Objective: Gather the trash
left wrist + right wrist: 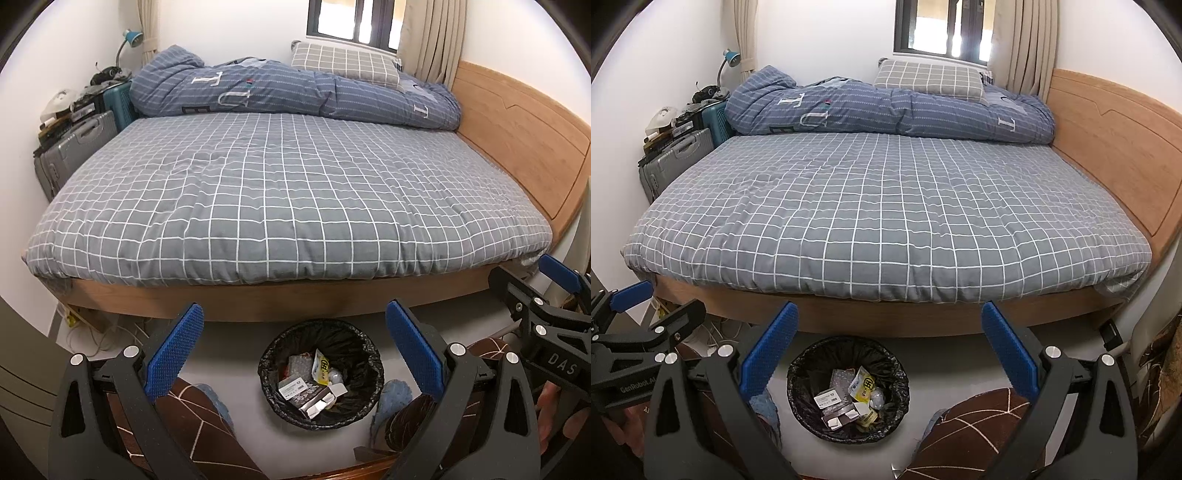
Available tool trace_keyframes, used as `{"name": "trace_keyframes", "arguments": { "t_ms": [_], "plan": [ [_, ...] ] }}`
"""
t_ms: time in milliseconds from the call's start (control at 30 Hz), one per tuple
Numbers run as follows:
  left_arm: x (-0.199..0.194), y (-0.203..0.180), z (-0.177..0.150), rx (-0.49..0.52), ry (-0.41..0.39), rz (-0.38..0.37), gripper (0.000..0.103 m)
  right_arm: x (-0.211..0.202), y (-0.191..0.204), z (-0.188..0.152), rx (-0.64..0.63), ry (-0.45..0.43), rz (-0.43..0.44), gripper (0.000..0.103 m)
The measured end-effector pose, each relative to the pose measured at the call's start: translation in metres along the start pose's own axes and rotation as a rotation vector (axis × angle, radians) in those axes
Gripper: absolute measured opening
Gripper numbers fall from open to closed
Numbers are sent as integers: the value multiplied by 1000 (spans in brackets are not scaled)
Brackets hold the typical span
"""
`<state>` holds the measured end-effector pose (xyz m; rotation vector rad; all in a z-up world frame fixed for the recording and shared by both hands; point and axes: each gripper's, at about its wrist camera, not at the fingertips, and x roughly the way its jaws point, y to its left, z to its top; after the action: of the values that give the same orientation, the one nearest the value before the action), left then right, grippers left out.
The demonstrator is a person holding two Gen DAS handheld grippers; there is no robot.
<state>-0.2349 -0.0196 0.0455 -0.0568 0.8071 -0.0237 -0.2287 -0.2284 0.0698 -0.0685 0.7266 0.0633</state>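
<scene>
The round black-lined trash bin holding white cartons and a yellow packet stands on the floor below and between the wide-open, empty jaws of the left gripper and the right gripper, before the grey checked bed.

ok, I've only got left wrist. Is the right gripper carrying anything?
Observer: No. On right wrist the right gripper has its fingers spread wide, with nothing between them.
Operator: Floor past the bed's right corner? It's blocked for me.
Observer: A small black object sits by the bed frame there. I can't tell what it is.
Operator: Where's the bin relative to that gripper?
Observer: The bin is on the floor below the gap, off to the side of its left finger.
</scene>
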Motion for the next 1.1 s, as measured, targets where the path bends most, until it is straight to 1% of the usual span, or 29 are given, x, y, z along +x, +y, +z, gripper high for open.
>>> {"name": "trace_keyframes", "arguments": {
  "t_ms": [400, 633, 933, 1033, 1100],
  "plan": [
    [0, 0, 0, 0, -3, 11, 97, 5, 2, -1, -3, 11, 2, 95],
    [0, 0, 0, 4, -3, 35, 97, 5, 2, -1, -1, 11, 3, 95],
    [2, 0, 0, 0, 6, 25, 96, 6, 3, -1, -1, 12, 4, 95],
    [3, -1, 0, 5, 6, 46, 97, 5, 4, -1, -1, 12, 5, 95],
    [3, -1, 0, 6, 4, 44, 97, 6, 5, -2, -3, 12, 4, 95]
  ]
}}
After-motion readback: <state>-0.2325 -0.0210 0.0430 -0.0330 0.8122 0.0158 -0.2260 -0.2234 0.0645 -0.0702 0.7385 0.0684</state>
